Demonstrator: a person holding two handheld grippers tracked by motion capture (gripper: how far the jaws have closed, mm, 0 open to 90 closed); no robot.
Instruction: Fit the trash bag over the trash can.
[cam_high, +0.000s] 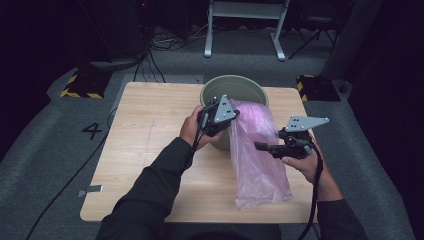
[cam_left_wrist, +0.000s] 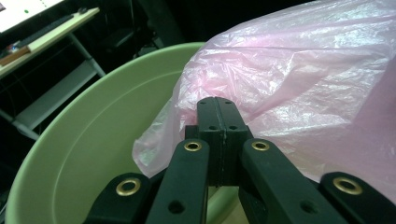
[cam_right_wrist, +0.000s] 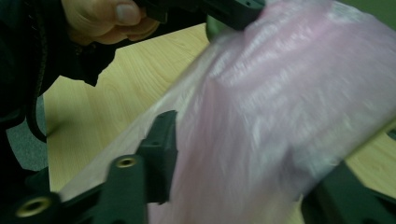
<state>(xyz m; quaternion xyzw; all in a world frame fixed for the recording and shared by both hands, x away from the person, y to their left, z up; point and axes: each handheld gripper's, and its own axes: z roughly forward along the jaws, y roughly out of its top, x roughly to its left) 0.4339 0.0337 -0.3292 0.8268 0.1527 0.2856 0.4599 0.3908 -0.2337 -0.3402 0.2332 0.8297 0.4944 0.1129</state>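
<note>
A thin pink plastic bag (cam_high: 257, 160) hangs from the rim of a pale green bucket (cam_high: 235, 86) down onto the wooden table (cam_high: 150, 130). My left gripper (cam_high: 231, 119) is at the bucket's near rim, shut on the bag's upper edge. In the left gripper view the jaws (cam_left_wrist: 217, 112) press together on the bag (cam_left_wrist: 299, 79) over the bucket's inside (cam_left_wrist: 93, 140). My right gripper (cam_high: 261, 146) points left at the bag's middle. In the right gripper view it (cam_right_wrist: 252, 163) stands open, and the blurred bag (cam_right_wrist: 280, 102) lies between its fingers (cam_right_wrist: 161, 140).
The bucket stands at the table's back middle. Yellow-black striped blocks (cam_high: 82, 85) and cables lie on the grey floor behind the table. A white frame (cam_high: 245, 25) stands farther back. A "4" (cam_high: 92, 131) is marked on the floor at the left.
</note>
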